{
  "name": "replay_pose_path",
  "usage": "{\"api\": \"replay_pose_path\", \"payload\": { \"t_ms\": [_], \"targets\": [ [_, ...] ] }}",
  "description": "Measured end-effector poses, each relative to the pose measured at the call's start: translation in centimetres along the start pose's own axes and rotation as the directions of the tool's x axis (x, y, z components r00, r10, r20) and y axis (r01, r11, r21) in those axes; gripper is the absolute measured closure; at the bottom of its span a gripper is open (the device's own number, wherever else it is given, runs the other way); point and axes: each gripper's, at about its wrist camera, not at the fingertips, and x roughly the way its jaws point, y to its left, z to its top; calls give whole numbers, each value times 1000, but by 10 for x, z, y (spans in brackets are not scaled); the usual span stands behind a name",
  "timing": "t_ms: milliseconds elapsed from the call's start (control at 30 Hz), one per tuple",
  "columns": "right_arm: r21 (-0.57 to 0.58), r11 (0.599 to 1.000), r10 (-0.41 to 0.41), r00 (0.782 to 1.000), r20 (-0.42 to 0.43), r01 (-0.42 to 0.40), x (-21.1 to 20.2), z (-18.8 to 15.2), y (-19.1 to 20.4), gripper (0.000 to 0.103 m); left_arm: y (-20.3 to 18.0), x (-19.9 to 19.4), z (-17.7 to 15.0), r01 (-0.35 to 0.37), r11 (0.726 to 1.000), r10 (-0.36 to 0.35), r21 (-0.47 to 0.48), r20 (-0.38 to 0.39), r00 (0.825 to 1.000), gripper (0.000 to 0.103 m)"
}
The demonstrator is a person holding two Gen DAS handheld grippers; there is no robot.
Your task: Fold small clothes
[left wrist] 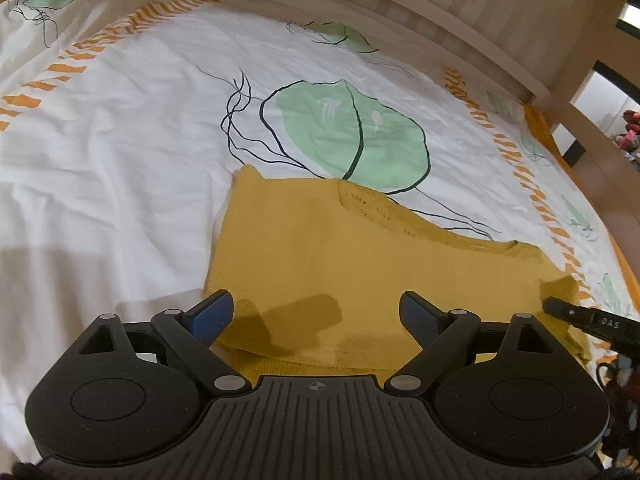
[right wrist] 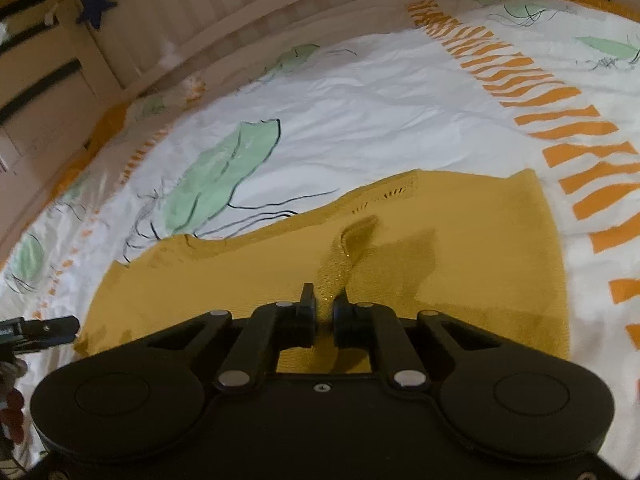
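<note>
A mustard-yellow knitted garment point(left wrist: 360, 248) lies partly folded on the white bedspread point(left wrist: 100, 152). My left gripper point(left wrist: 316, 314) is open with blue pads point(left wrist: 212, 314) wide apart, just above the garment's near edge, holding nothing. In the right wrist view the same garment point(right wrist: 460, 264) lies ahead. My right gripper point(right wrist: 324, 300) is shut on a raised pinch of the yellow fabric point(right wrist: 340, 264), which lifts into a ridge. The right gripper also shows at the right edge of the left wrist view point(left wrist: 592, 322).
The bedspread has green leaf prints point(left wrist: 352, 136) and orange striped borders point(right wrist: 560, 128). A beige striped headboard point(left wrist: 480, 12) runs along the far side. The left gripper's tip shows at the left edge of the right wrist view point(right wrist: 40, 330).
</note>
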Motion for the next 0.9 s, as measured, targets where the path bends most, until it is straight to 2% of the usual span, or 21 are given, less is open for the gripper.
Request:
{"api": "replay_pose_path", "payload": {
  "t_ms": [67,167,300,400,567,600,633,700,833,900],
  "targets": [
    [-51,999,-4,1000,8,4,-9,5,10,89,0,-1,-1,-4,1000,4,4,4,1000,13],
    [-126,989,-75,996,46,80,-26,15,20,90,0,-3,-1,-12,1000,12,14,10,1000,13],
    [-85,983,-164,986,18,165,-20,21,0,89,0,0,-1,-17,1000,17,21,5,1000,13],
    [-49,983,-178,983,-43,176,-5,14,-13,78,1,5,-3,-27,999,27,25,-11,1000,13],
    [-55,974,-220,975,-14,219,-6,1,-19,66,9,14,-7,-70,997,72,36,-43,996,13],
    [-61,969,-239,971,-7,238,-10,0,-21,61,12,16,-8,-74,997,75,33,-47,996,13],
    [-70,962,-264,965,3,263,-13,0,-22,51,13,17,-8,-73,997,75,32,-51,996,13],
    [-86,944,-317,948,25,318,-21,0,-24,41,12,18,-8,-79,996,80,38,-52,995,13],
    [-56,931,-358,933,49,360,-33,2,-35,42,10,19,-9,-89,995,92,55,-53,994,12],
    [-37,938,-341,937,75,345,-41,1,-39,42,10,19,-10,-89,994,92,55,-54,994,12]
  ]
}}
